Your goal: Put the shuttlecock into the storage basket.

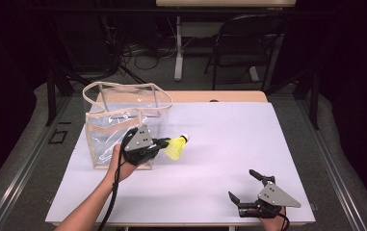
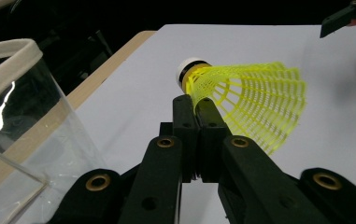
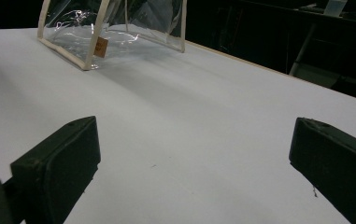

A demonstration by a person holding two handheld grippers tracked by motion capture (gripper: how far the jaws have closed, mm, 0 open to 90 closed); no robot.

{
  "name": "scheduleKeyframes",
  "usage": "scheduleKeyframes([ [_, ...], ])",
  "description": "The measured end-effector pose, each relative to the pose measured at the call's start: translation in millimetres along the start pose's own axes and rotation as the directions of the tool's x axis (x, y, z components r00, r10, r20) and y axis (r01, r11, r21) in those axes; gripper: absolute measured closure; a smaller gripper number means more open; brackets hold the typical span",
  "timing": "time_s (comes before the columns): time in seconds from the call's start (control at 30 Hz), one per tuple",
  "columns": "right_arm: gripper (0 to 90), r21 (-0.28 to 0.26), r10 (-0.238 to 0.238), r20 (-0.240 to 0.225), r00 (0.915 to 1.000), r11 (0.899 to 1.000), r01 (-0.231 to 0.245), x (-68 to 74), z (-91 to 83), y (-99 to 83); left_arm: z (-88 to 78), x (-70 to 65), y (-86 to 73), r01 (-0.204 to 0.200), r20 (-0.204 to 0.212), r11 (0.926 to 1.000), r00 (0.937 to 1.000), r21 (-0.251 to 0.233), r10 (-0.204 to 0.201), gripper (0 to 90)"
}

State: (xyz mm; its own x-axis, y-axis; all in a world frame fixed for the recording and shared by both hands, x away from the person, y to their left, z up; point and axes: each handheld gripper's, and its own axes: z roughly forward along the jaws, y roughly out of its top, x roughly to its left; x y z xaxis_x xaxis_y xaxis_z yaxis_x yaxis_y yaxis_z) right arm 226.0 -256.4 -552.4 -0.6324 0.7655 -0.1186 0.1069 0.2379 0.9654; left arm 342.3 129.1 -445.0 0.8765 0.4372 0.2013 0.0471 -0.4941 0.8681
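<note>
A yellow shuttlecock [image 1: 177, 146] with a white cork tip hangs above the white table [image 1: 229, 139], beside the clear bag. My left gripper [image 1: 164, 143] is shut on the edge of its mesh skirt. In the left gripper view the two jaws [image 2: 195, 100] meet on the skirt of the shuttlecock [image 2: 255, 98], whose cork points away. My right gripper [image 1: 241, 184] rests near the table's front right corner, open with nothing between its fingers. In the right gripper view its jaws [image 3: 192, 140] stand wide apart over bare table.
A clear plastic bag [image 1: 118, 120] with beige trim and handles stands upright at the table's left, its top open. It also shows in both gripper views [image 2: 21, 116] [image 3: 115, 28]. A dark chair [image 1: 248, 43] and a table leg stand beyond the far edge.
</note>
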Motion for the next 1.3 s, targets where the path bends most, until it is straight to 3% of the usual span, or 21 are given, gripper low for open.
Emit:
scheduleKeyframes([
  [1.3,1.8,0.010,-0.002,0.001,1.0000,1.000,0.002,0.5,1.6,-0.4,-14.3,36.7,12.2,0.014,-0.080,0.9999,0.9967,-0.004,-0.015,88.9],
])
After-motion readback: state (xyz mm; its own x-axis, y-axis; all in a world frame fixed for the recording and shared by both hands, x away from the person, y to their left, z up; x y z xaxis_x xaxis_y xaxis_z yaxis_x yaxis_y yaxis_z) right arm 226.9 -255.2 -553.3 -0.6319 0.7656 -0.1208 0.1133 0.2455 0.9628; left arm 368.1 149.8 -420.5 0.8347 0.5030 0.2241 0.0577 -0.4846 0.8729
